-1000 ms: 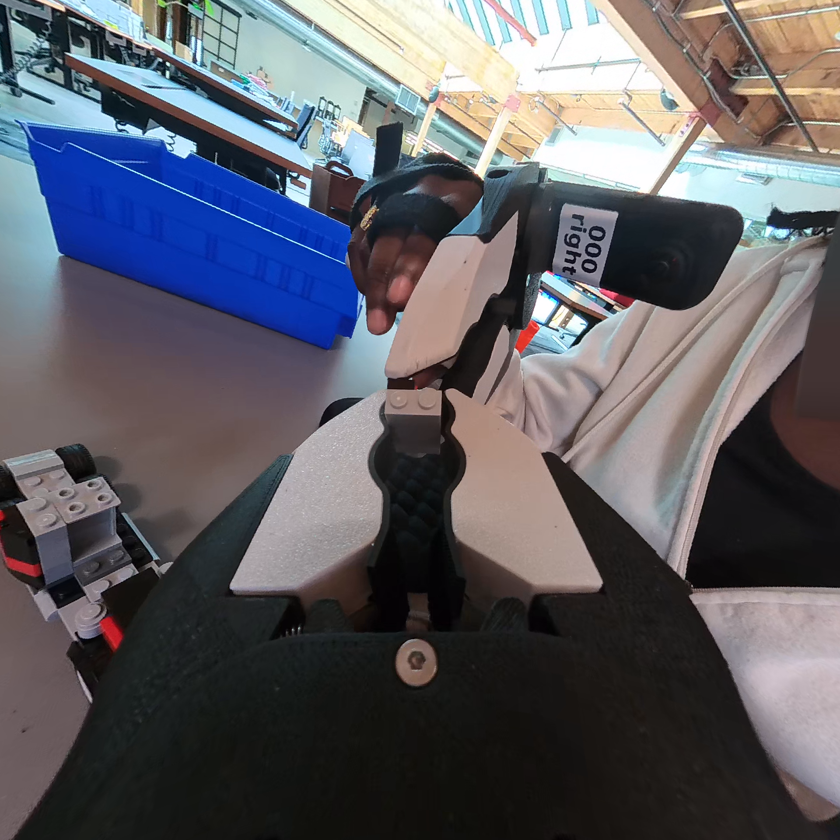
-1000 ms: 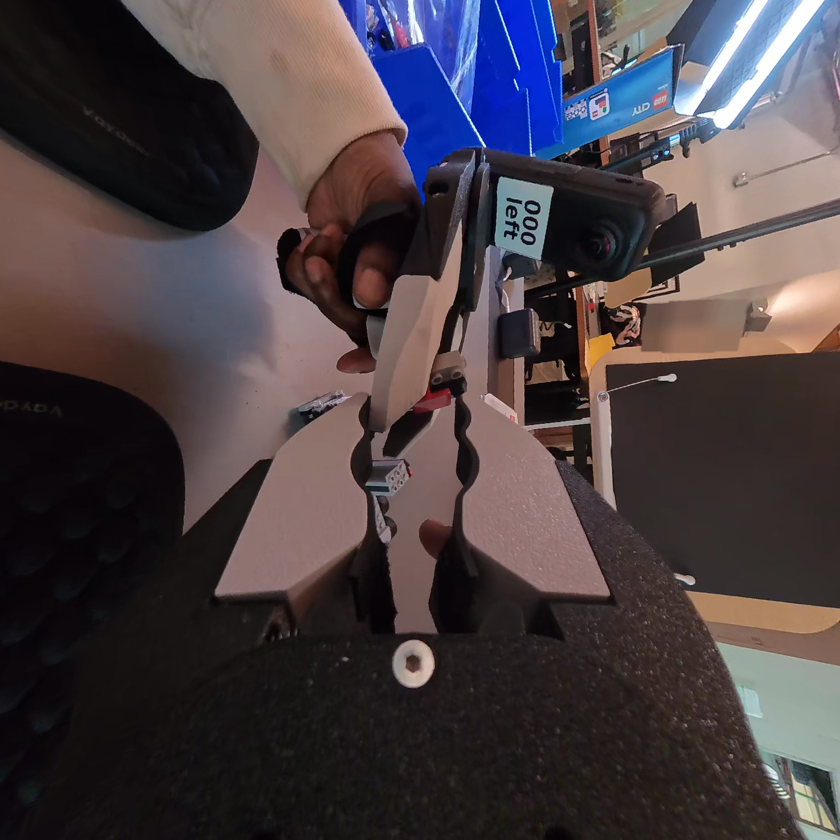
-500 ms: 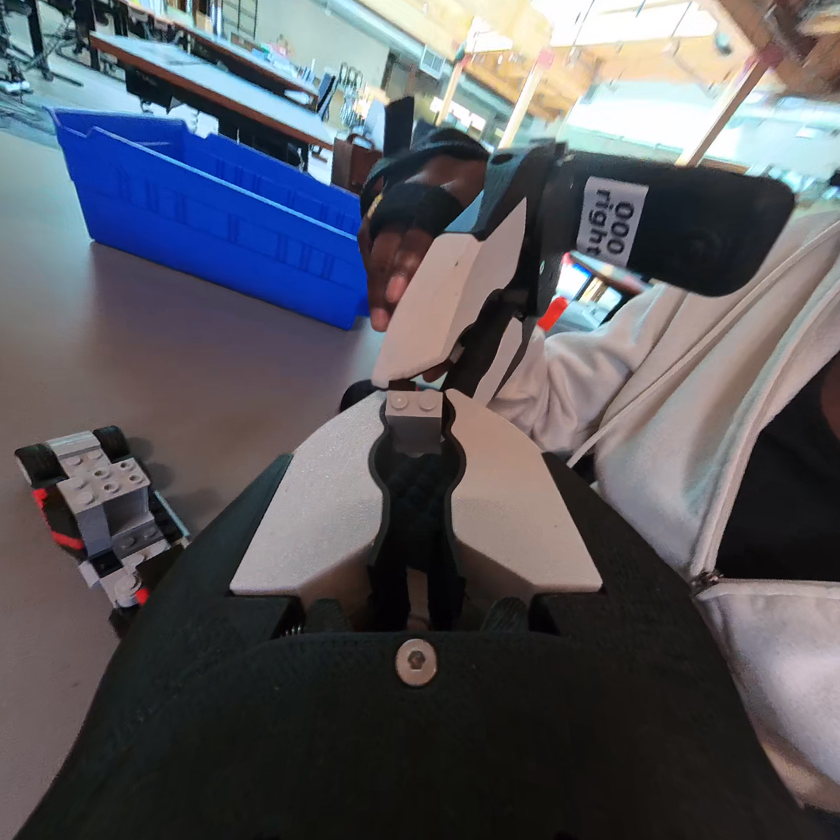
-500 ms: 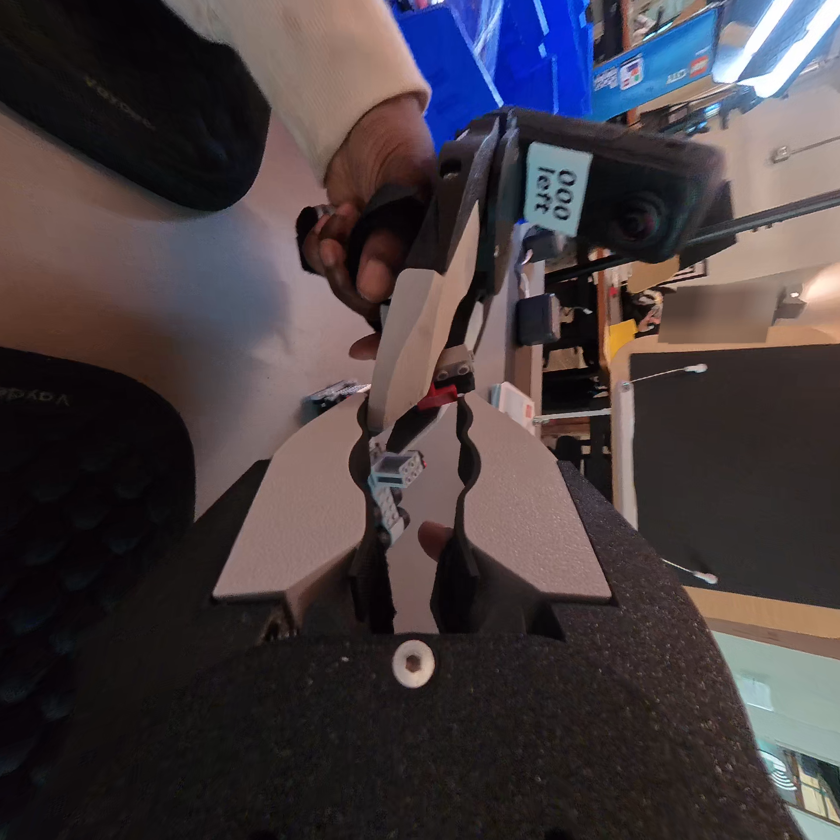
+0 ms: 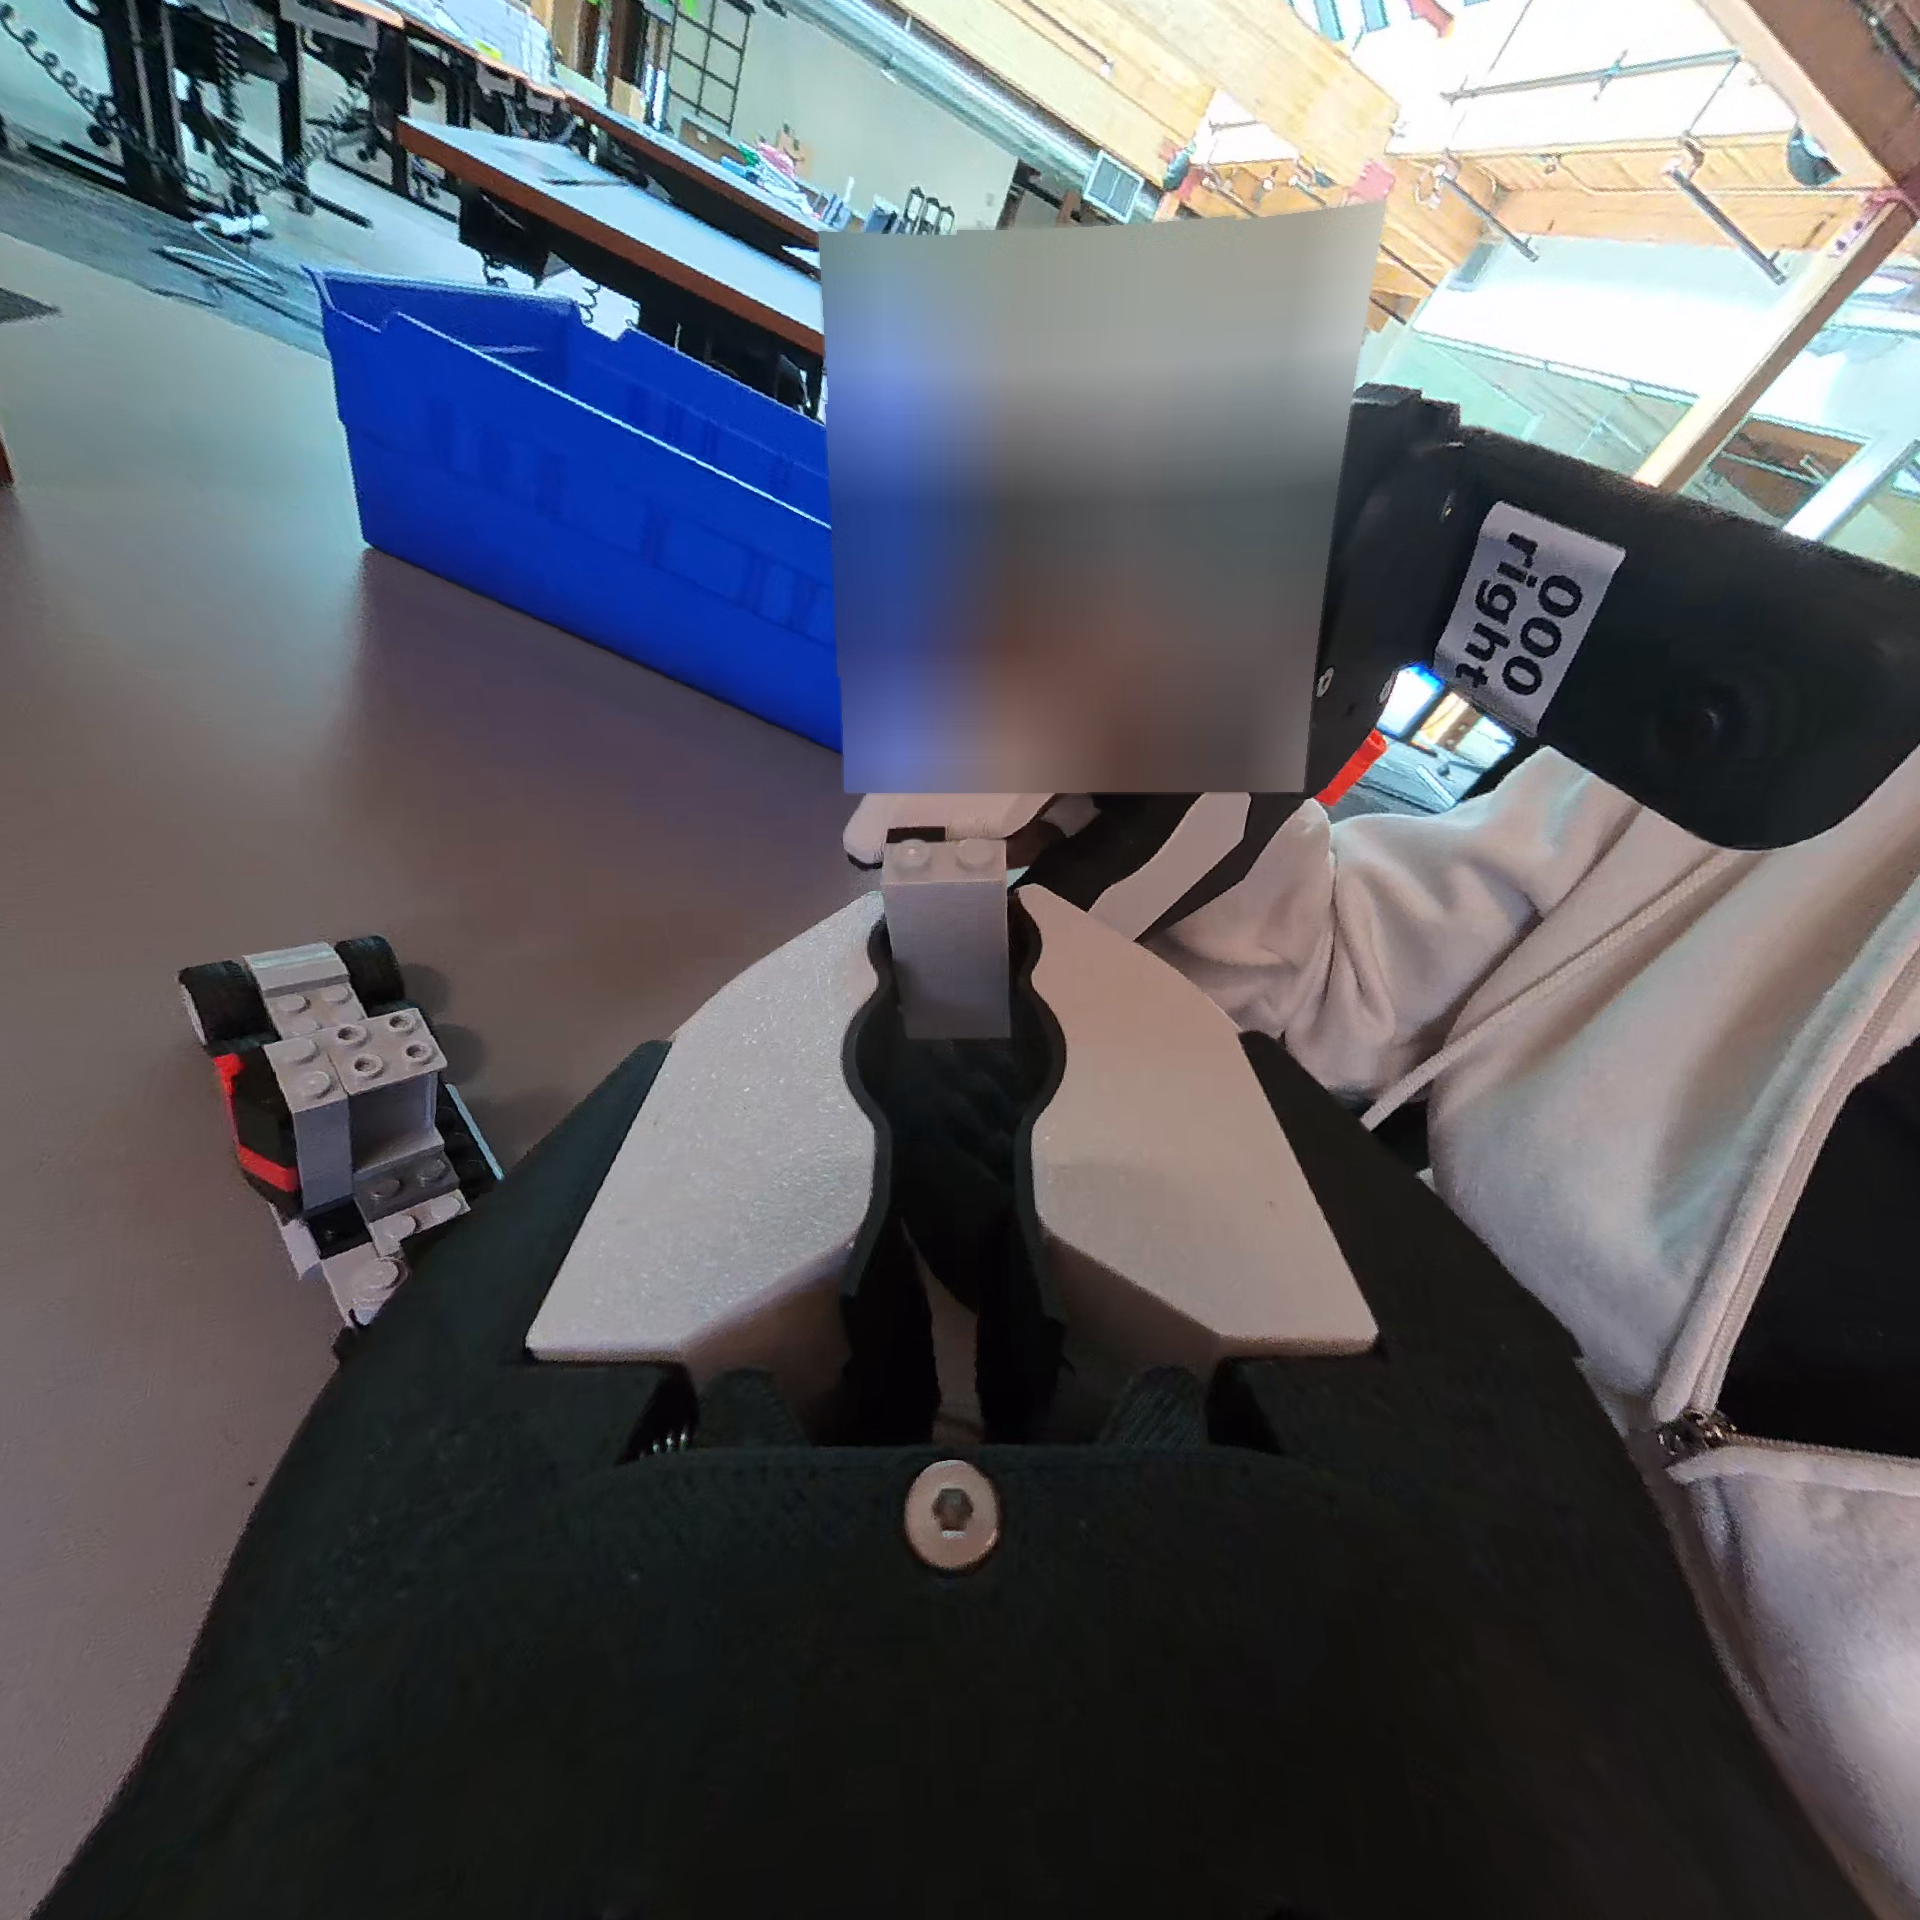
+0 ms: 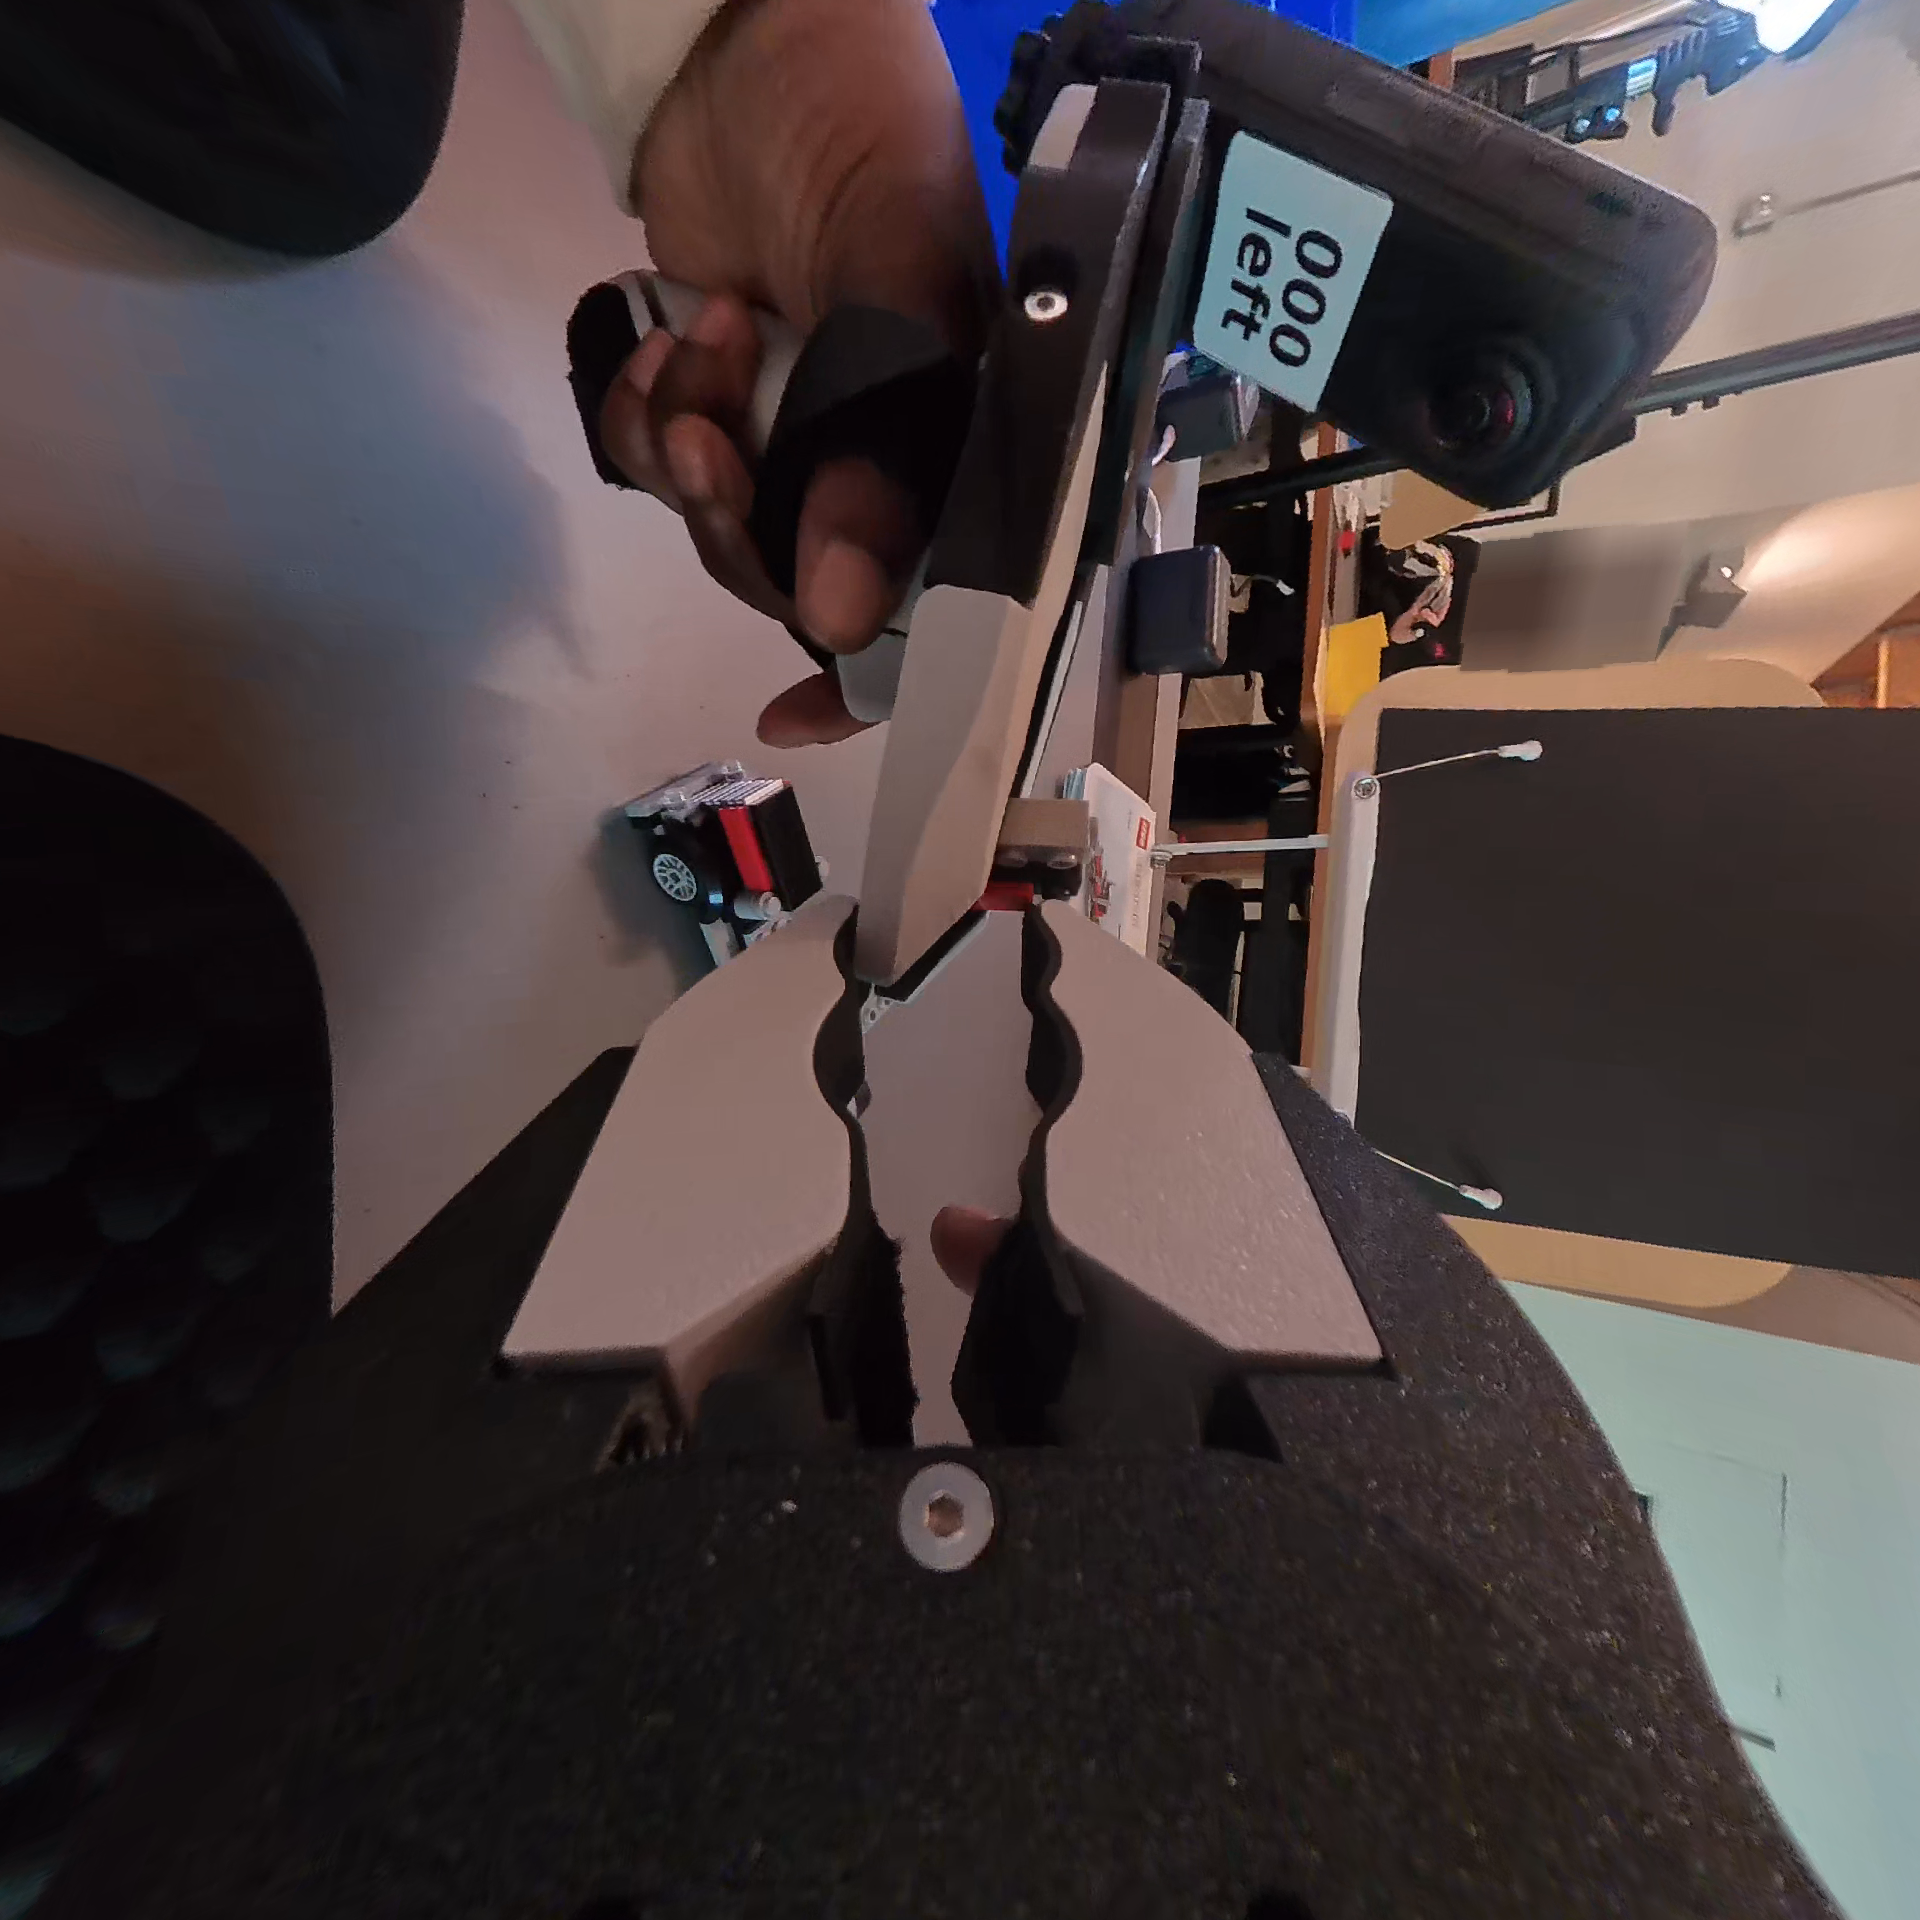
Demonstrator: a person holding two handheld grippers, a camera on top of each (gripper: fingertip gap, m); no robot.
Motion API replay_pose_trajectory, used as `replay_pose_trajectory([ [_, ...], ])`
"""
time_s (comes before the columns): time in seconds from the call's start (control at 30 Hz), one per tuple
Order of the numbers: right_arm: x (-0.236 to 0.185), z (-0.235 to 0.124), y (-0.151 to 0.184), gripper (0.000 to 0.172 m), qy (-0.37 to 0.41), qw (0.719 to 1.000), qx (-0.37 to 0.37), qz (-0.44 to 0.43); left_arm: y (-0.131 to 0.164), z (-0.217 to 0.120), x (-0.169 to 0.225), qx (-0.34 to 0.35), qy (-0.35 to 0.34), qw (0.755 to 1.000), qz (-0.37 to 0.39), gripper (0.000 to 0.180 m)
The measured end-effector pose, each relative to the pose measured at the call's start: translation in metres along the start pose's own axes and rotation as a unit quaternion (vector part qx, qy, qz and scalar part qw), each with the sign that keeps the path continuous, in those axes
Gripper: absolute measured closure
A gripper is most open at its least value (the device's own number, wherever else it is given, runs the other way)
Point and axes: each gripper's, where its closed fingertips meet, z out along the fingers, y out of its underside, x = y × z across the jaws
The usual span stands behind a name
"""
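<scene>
My left gripper (image 5: 951,940) is shut on a tall grey brick (image 5: 948,961) that stands studs-forward between its pads. In the right wrist view the same brick (image 6: 1049,821) sticks out of the left gripper's finger (image 6: 966,748), which reaches between my right fingers. My right gripper (image 6: 940,966) is shut on a small black, red and white brick assembly (image 6: 1013,894), whose red and black end lies against the grey brick's studs. The left finger hides part of the assembly. In the left wrist view the right gripper's tips (image 5: 868,831) sit just behind the grey brick's studs.
A partly built toy car (image 5: 332,1101) lies on the grey table (image 5: 312,727); it also shows in the right wrist view (image 6: 727,842). A blue bin (image 5: 582,488) stands farther back. A person's white sleeve (image 5: 1403,935) is on the right. A white booklet (image 6: 1122,862) lies beyond. Left and right tips are no more than a few centimetres apart.
The two grippers have closed in on each other, and the left finger now reaches between the right jaws. The right jaws have narrowed on the assembly. The left grip on the grey brick is unchanged.
</scene>
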Motion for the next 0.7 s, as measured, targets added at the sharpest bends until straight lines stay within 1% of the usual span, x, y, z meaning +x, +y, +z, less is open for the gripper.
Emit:
replay_pose_trajectory([
  [0.2,0.005,0.000,0.002,0.147,0.014,1.000,-0.012,0.001,-0.005,0.000,-0.002,0.019,-0.008,1.000,0.005,0.163],
  [0.23,0.004,0.000,0.003,0.155,0.011,1.000,-0.016,0.000,-0.007,-0.001,-0.002,0.026,-0.010,1.000,0.005,0.162],
  [0.3,0.007,0.000,0.002,0.156,0.023,1.000,-0.017,0.001,-0.011,-0.002,-0.002,0.039,-0.011,0.999,0.003,0.162],
  [0.37,0.009,0.000,0.001,0.154,0.026,1.000,-0.009,0.011,-0.012,-0.004,-0.002,0.039,-0.013,0.999,0.011,0.162],
  [0.47,0.011,0.000,-0.004,0.151,0.027,0.998,0.027,0.045,-0.014,-0.008,0.001,0.039,-0.007,0.999,0.022,0.162],
  [0.53,0.012,0.000,-0.007,0.141,0.032,0.997,0.044,0.048,-0.012,-0.008,0.001,0.030,-0.005,0.999,0.020,0.162],
  [0.63,0.008,0.002,-0.007,0.136,0.023,0.998,0.042,0.041,-0.005,-0.005,0.000,0.011,-0.004,1.000,0.018,0.162],
  [0.67,0.006,0.003,-0.007,0.136,0.017,0.998,0.039,0.043,-0.004,-0.004,0.000,0.009,-0.005,1.000,0.018,0.162],
  [0.7,0.005,0.004,-0.006,0.140,0.012,0.998,0.035,0.048,-0.004,-0.004,-0.001,0.009,-0.008,1.000,0.020,0.162],
])
